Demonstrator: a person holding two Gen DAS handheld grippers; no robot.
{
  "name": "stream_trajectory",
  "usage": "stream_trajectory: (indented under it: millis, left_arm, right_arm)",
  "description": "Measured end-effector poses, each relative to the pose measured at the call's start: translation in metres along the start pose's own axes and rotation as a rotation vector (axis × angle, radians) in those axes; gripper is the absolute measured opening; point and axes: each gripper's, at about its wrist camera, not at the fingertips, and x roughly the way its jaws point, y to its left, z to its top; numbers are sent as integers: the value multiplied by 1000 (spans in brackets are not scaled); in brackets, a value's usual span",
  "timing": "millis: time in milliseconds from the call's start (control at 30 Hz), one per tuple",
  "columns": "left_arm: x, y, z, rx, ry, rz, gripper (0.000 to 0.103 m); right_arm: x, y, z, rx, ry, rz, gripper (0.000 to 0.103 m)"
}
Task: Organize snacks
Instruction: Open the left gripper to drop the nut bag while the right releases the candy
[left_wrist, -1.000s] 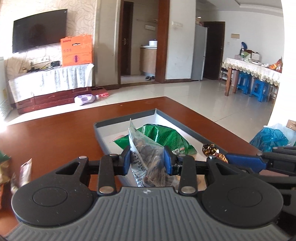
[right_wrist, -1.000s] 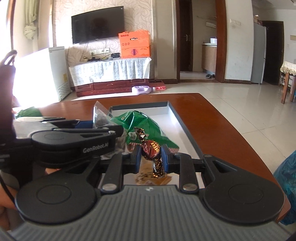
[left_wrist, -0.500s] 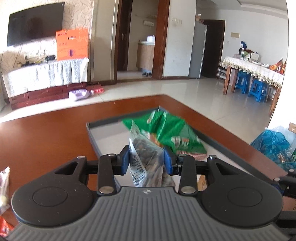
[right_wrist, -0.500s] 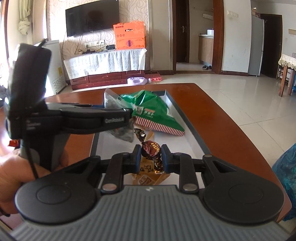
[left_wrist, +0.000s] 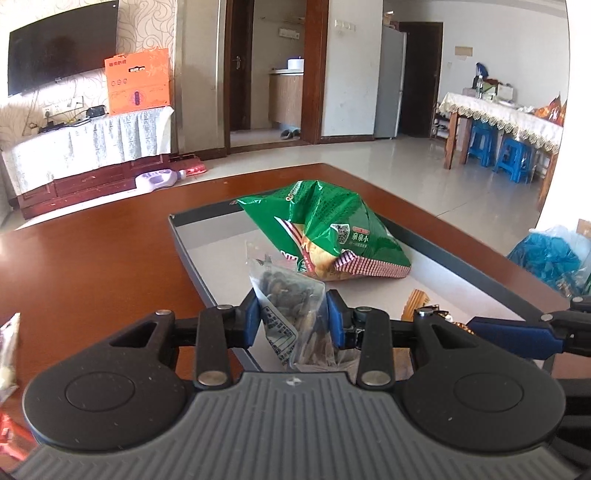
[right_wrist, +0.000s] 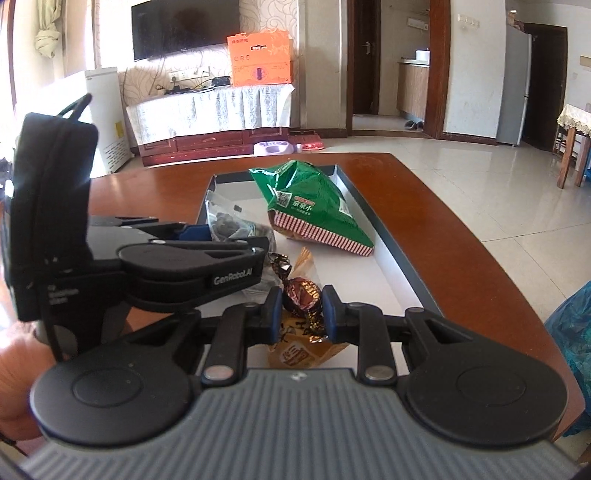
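**Both grippers clamped on snacks over the tray**

The yellow packet under the right gripper is half hidden by its fingers, its print unreadable. The left gripper pinches a clear bag of dark snacks above the grey tray. The right gripper grips a brown foil candy over the tray's near end. A green bag lies in the tray.

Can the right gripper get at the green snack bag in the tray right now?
Probably not yet. The right gripper is shut on a foil-wrapped candy, so its jaws are taken. Otherwise the path looks free: the green snack bag lies just ahead in the tray.
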Motion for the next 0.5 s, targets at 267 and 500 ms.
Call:
stream_trajectory:
  millis: [267,500]
  left_arm:
    - [-25,22,-2,9,-49,17,46]
    - [-36,18,2,5,-121,-41,56]
  right_arm:
    - [-2,16,4,-64,-33,20,27]
    - [6,5,7,-34,-43,-30,27]
